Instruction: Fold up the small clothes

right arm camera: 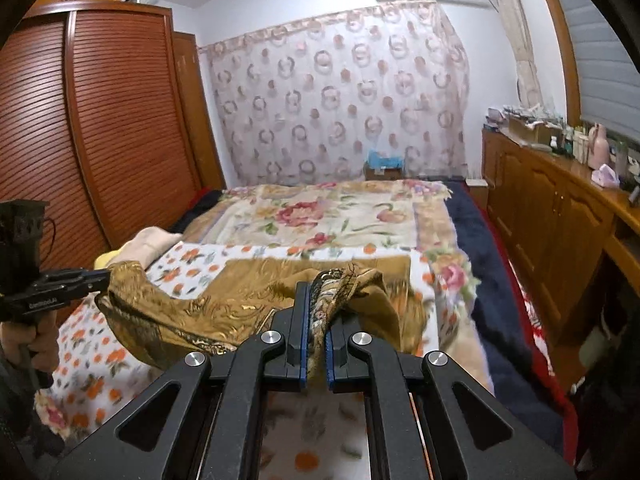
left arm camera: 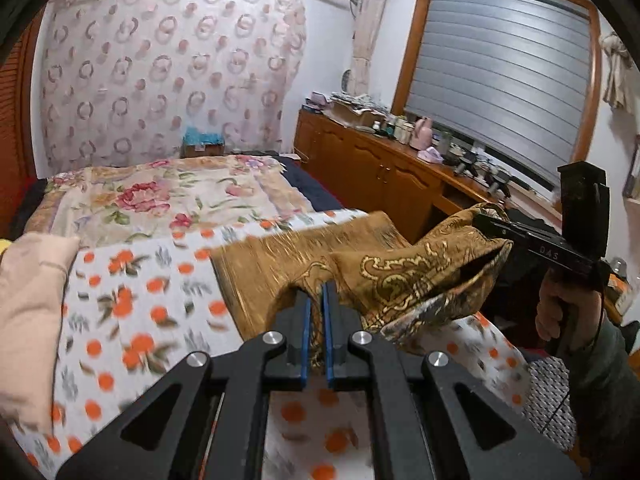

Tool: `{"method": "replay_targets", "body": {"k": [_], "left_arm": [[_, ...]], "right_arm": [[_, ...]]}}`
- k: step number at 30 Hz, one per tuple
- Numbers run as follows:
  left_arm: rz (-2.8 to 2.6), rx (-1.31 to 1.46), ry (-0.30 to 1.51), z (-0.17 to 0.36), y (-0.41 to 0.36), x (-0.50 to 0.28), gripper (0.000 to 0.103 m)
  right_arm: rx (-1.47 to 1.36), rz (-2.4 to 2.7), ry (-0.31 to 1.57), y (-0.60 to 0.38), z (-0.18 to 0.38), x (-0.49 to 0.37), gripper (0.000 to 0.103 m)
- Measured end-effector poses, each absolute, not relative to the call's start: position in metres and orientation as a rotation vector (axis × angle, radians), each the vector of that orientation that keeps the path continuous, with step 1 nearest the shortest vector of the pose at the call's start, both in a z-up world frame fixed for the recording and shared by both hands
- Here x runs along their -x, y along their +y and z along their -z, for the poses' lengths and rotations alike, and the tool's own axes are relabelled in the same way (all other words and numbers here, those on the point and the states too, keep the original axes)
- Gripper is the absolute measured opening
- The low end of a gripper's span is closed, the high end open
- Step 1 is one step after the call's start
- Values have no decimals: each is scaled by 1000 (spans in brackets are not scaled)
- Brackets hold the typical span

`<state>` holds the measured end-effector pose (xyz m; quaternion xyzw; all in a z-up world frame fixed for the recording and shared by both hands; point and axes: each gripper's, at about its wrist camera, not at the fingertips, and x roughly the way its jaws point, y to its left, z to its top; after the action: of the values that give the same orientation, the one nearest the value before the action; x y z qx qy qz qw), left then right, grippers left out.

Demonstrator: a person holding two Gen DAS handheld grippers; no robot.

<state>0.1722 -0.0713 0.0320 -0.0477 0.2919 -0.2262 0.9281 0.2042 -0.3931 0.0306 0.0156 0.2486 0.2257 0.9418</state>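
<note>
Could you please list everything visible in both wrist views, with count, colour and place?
garment: one, gold-brown patterned, near edge lifted off the bed, far part lying on it
orange-print sheet: one, white with orange fruit, under the garment
floral blanket: one, cream with pink flowers, far half of the bed
pillow: one, pale pink, bed's left edge
wardrobe: one, reddish slatted wood, left of the bed
cabinet: one, brown wood, cluttered top, under the window
curtain: one, pink ring-patterned, far wall
left claw: one, black with blue pads, shut on the garment
right claw: one, black with blue pads, shut on the garment
</note>
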Motion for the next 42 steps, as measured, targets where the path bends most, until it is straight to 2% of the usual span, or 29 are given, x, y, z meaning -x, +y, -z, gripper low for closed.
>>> {"method": "replay_targets", "body": {"k": [12,18,20,22,23,24,25,27,33,42], "left_arm": [[414,103,673,-11,-72,-264,3],[402,119,730,0,-70,-301,3],[415,126,749,1,-67,-311,6],[433,134,757,1,-65,-315,10],[435,133,759,1,-64,-316,12],[432,128,760,0,-64,-317,19],[420,115,754,-1,-63,-317,31],[390,88,729,-7,-61,-316,37],[422,47,742,-8,-56,-306,41],[442,44,887,35,-69,-321,42]], "right_arm": [[-42,-417,617,-393,-2,-291,4],[-48,-457,614,-392,-3,-323,9],[-9,-446,604,-388,-6,-327,11],[17,-431,588,-389,-10,-329,19],[16,-410,581,-392,-12,-331,32],[7,-396,577,-395,-14,-332,40],[-1,-386,572,-400,-17,-333,41],[4,-365,572,-406,-18,-335,41],[53,-402,639,-410,-4,-333,46],[148,-424,803,-382,47,-361,45]]}}
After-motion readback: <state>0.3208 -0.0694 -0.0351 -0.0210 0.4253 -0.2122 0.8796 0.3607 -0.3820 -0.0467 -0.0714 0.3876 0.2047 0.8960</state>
